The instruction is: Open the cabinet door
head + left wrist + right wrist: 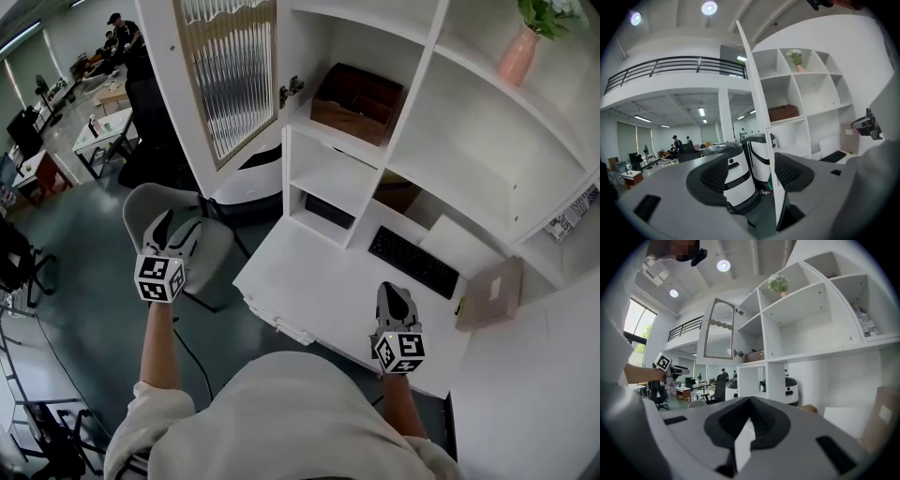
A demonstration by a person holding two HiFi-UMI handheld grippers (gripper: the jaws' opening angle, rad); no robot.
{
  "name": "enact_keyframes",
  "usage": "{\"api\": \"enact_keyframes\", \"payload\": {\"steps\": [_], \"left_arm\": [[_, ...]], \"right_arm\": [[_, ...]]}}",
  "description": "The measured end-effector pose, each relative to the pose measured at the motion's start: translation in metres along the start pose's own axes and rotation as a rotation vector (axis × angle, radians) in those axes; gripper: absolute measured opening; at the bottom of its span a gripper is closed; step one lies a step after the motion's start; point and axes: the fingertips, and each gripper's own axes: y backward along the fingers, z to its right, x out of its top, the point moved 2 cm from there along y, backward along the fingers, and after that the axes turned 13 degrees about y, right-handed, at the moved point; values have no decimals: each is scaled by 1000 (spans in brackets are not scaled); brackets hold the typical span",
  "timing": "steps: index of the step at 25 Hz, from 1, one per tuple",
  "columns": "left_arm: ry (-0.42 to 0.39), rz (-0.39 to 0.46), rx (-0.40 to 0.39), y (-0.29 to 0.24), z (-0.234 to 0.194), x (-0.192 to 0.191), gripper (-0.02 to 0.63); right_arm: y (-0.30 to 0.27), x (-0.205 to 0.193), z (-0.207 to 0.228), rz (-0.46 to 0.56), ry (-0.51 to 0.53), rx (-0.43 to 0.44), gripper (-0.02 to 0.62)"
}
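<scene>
Door – ribbed glass in a pale frame – stands swung wide off the white shelving, out over the grey-green floor. Left gripper hangs apart from it above a grey chair, jaws spread with nothing between them. Right gripper sits over the white desk, jaws pressed together and empty. A black keyboard lies on the desk – beyond the door, an open office with desks and people far off.
</scene>
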Motion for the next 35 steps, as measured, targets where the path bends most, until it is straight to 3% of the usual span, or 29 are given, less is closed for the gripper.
{"api": "enact_keyframes", "payload": {"steps": [18,26,35], "left_arm": [[-12,105,-13,25,57,-19,277],[-6,144,15,40,67,-23,163],[-2,163,41,48,69,-19,85]], "right_arm": [[-14,12,4,18,33,-2,3],[-21,17,2,27,44,3,3],[-24,22,-1,31,52,10,3]]}}
